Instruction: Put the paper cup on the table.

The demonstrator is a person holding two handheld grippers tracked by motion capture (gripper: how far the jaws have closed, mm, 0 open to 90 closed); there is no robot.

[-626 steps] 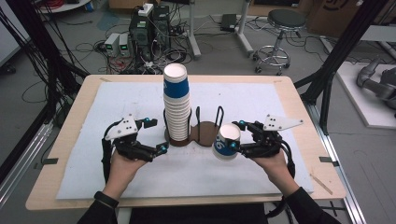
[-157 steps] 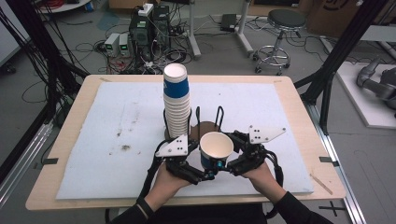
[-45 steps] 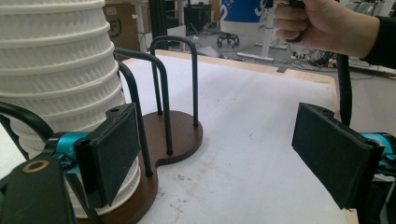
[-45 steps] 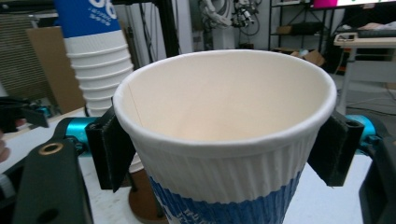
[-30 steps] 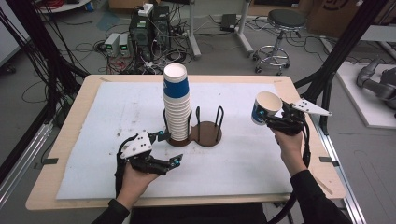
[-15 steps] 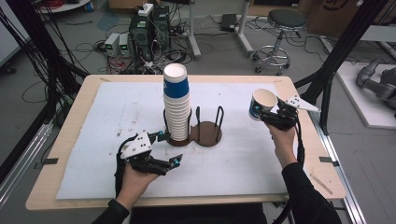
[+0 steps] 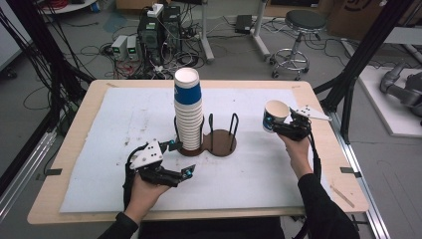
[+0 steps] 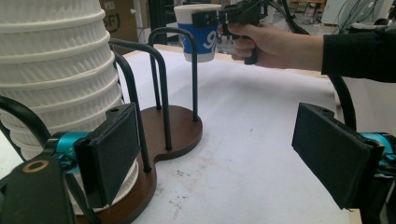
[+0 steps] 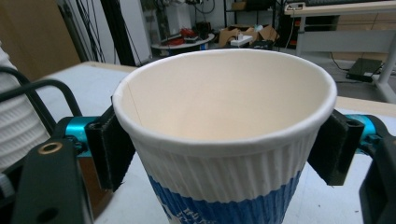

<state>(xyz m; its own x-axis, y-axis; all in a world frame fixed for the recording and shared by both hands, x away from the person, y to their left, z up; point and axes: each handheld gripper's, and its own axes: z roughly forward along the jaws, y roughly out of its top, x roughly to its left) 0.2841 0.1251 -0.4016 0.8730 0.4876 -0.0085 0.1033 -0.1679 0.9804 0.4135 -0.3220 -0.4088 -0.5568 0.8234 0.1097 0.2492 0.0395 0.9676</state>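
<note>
A blue-and-white ribbed paper cup (image 7: 275,115) is held clear of the counter (image 7: 249,172), right of the two-bay wooden cup holder (image 7: 219,143). Its long axis is near vertical, mouth up, rim tilted slightly toward the stack of cups (image 7: 188,112) in the holder's left bay. The right tool (image 7: 282,127) clamps the cup, one pad on either side just below the rim. Compared with a second ago, the cup sits lower and nearer the counter, which suggests it is being set down apart. The left tool (image 7: 180,159) rests open and empty beside the holder's base.
</note>
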